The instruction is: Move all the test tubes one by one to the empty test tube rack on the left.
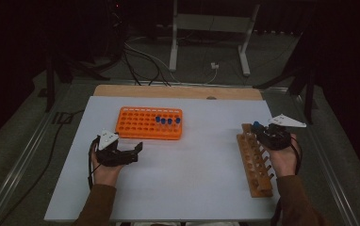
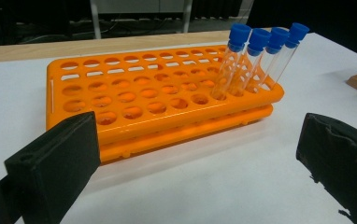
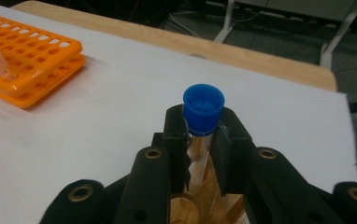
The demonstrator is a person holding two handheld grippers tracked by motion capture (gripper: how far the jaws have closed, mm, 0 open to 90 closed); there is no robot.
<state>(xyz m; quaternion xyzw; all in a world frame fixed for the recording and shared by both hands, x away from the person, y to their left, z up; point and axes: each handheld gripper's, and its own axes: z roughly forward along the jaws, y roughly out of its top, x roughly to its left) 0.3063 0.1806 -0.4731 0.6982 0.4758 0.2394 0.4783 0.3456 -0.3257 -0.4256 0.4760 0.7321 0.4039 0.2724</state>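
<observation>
The right gripper is clamped on a blue-capped tube just under its cap, over the far end of the wooden rack; best kept upright and lined up with a hole. The left gripper waits wide open and empty, near the orange rack with four tubes.

1. A dim room with dark surroundings.
2. Grey floor strewn with cables.
3. A white metal stand rises beyond the white table, whose far edge is wooden.
</observation>
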